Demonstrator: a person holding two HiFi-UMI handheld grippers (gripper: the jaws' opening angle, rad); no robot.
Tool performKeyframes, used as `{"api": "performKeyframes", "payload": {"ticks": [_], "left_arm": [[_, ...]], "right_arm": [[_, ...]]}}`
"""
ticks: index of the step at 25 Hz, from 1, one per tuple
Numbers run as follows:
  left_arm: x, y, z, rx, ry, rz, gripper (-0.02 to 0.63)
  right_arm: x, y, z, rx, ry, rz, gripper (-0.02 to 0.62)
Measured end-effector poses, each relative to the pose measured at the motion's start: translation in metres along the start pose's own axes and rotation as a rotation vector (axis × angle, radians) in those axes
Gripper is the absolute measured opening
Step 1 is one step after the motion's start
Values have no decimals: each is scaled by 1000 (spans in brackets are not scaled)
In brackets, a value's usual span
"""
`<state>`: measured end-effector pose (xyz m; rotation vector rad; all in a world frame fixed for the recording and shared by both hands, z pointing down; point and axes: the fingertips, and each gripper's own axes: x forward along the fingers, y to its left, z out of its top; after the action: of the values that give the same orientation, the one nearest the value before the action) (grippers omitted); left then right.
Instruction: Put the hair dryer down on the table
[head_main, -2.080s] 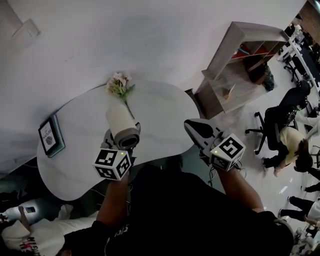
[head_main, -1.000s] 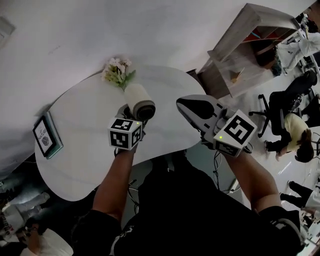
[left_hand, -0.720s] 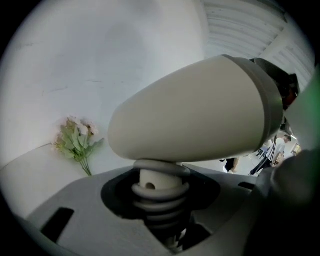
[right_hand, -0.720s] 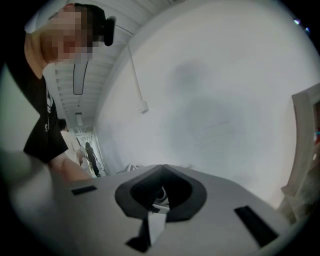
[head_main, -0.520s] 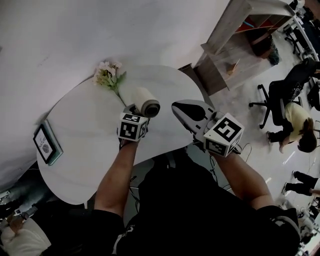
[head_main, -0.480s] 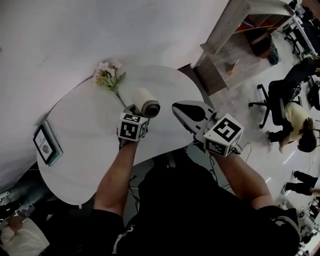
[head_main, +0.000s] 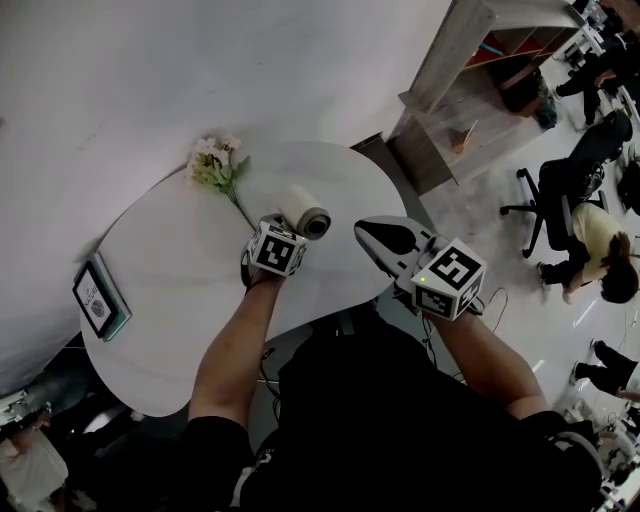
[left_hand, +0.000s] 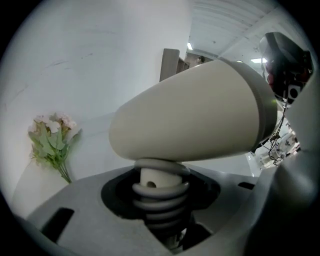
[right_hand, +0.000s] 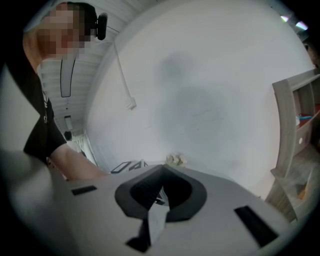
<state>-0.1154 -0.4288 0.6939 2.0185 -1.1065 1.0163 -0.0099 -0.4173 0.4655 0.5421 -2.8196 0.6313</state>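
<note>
A cream hair dryer (head_main: 305, 213) with a grey muzzle ring hangs over the white table (head_main: 170, 300), its barrel pointing right. My left gripper (head_main: 290, 228) is shut on its ribbed handle. In the left gripper view the barrel of the hair dryer (left_hand: 195, 115) fills the middle, and the handle stands between the jaws of the left gripper (left_hand: 160, 200). I cannot tell whether the dryer touches the tabletop. My right gripper (head_main: 368, 232) hovers shut at the table's right edge and holds nothing. The right gripper (right_hand: 161, 175) shows its jaws together.
Artificial flowers (head_main: 213, 167) lie at the table's far side, just left of the dryer. A framed picture (head_main: 100, 300) sits at the left end. A wooden shelf (head_main: 470, 80) stands to the right. Beyond it are an office chair (head_main: 560, 190) and a seated person (head_main: 600, 260).
The left gripper has carried the hair dryer forward and to the right over the table, past the flower stem. The right gripper has stayed near the table's right edge.
</note>
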Motion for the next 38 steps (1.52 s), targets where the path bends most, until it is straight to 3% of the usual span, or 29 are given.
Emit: {"api": "performKeyframes", "payload": {"ticks": [14, 19, 23, 26, 29, 32, 35, 37, 38], "left_arm": [[20, 3, -2, 63, 83, -24, 205], [18, 0, -4, 164, 167, -95, 213], [7, 12, 4, 232, 156, -56, 227], [12, 3, -2, 191, 132, -104, 250], [13, 1, -2, 167, 102, -97, 250], [3, 7, -2, 83, 37, -35, 301], [-23, 13, 2, -40, -92, 60, 300], [-46, 5, 11, -77, -181, 102, 197], [-58, -1, 16, -77, -224, 118, 186]], "right_arm": [[-1, -8, -4, 33, -1, -5, 6], [-4, -11, -11, 46, 7, -12, 6], [-10, -12, -17, 59, 10, -17, 6], [-16, -12, -21, 62, 12, -18, 6], [-25, -14, -22, 66, 9, -18, 6], [-38, -16, -19, 59, -4, -11, 6], [-51, -21, -17, 45, -16, 4, 6], [-58, -25, -19, 37, -16, 21, 6], [-60, -25, -20, 33, -14, 33, 6]]}}
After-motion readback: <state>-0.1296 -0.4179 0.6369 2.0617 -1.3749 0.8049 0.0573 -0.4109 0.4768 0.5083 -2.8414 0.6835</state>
